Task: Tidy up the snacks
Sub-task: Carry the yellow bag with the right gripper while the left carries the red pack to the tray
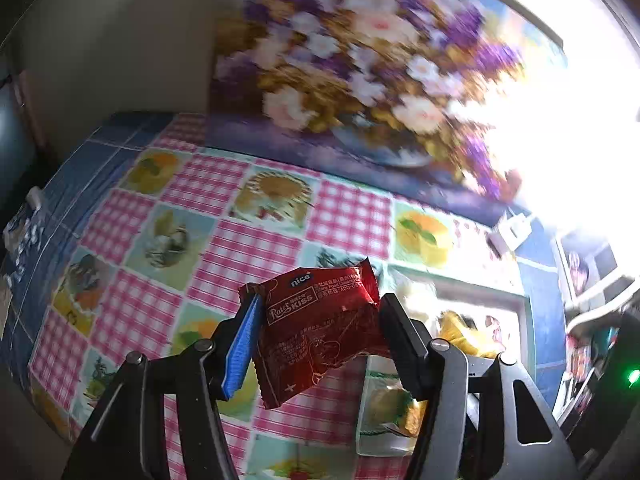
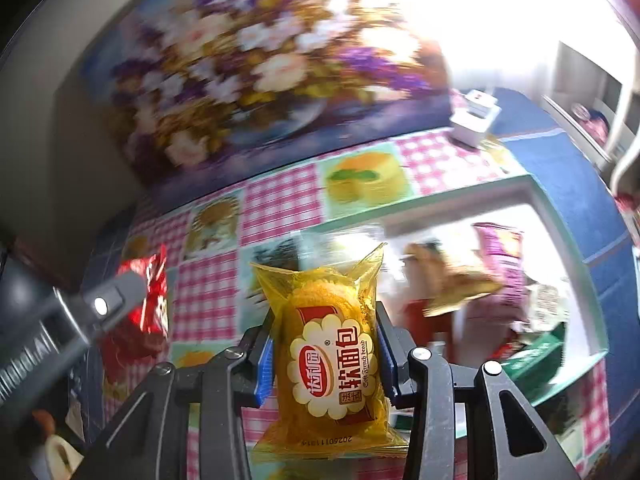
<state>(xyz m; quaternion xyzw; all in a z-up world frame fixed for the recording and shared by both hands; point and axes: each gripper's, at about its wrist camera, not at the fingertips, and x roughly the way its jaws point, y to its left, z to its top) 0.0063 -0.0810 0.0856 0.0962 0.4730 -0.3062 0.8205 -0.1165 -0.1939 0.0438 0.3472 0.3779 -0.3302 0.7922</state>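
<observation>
My left gripper (image 1: 316, 320) is shut on a red snack packet (image 1: 320, 328) and holds it above the checked tablecloth (image 1: 248, 252). My right gripper (image 2: 326, 344) is shut on a yellow soft-bread packet (image 2: 332, 360), held above the table beside a white tray (image 2: 456, 198). The tray holds several snack packets, among them a pink one (image 2: 502, 260) and a brown one (image 2: 444, 280). The left gripper and its red packet (image 2: 152, 296) show at the left of the right wrist view. The tray (image 1: 480, 280) shows at the right of the left wrist view, behind a pale green packet (image 1: 384, 412).
A large flower painting (image 1: 360, 80) stands against the wall at the back of the table. A white box (image 2: 474, 118) sits at the table's far right. Bright window glare fills the upper right. Shelves (image 1: 592, 268) stand beyond the table's right edge.
</observation>
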